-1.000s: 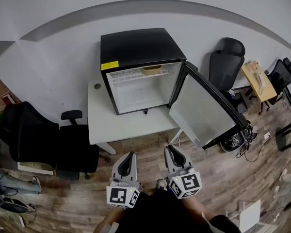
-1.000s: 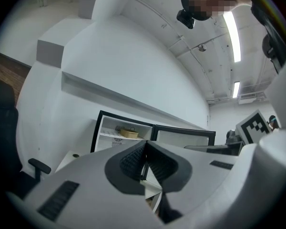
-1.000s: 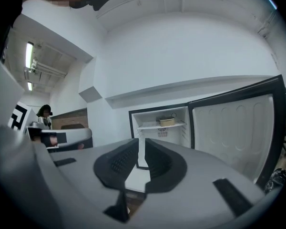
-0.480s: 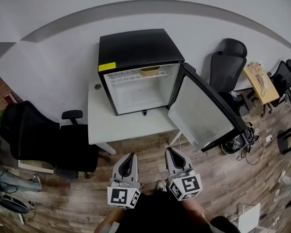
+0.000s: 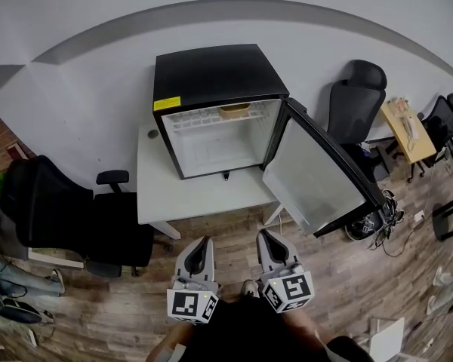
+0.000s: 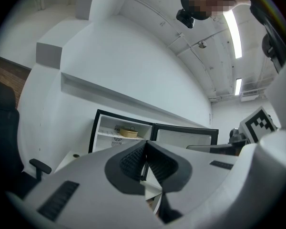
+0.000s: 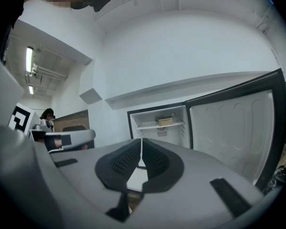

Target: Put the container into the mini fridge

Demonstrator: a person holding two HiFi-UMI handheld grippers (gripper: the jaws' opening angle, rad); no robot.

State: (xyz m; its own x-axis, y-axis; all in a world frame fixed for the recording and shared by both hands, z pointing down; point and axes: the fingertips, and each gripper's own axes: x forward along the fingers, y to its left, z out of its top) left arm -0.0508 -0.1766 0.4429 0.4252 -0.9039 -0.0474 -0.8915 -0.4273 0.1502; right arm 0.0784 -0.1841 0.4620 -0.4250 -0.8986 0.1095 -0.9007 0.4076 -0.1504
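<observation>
1. Head view: the black mini fridge (image 5: pixel 219 89) stands on a white table (image 5: pixel 166 194) against the wall. Its door (image 5: pixel 313 176) is swung wide to the right, out past the table edge.
2. The container (image 5: pixel 235 111), a shallow tan bowl, sits on the fridge's upper shelf toward the right. The compartment below it looks bare.
3. The left gripper (image 5: pixel 204 240) and right gripper (image 5: pixel 263 232) hover side by side over the wooden floor. Both are well short of the table, and each one's jaws are drawn together.
4. The person's dark clothing hides both handles, and the frame's lower edge cuts the arms off.
5. A small round thing on the table's far left corner is too small to name. A black office chair (image 5: pixel 38 210) stands left of the table.
6. Left gripper view: the ribbed pads meet with nothing between them. The container shows above them on its shelf, while the gripper body hides the fridge's lower half. The door is seen nearly edge-on.
7. Right gripper view: the jaws are pressed tight, with only a hairline seam between the pads, and hold nothing. The container is small but clear on the shelf. The door's far edge runs off into the lens rim, and the floor is mostly hidden.
</observation>
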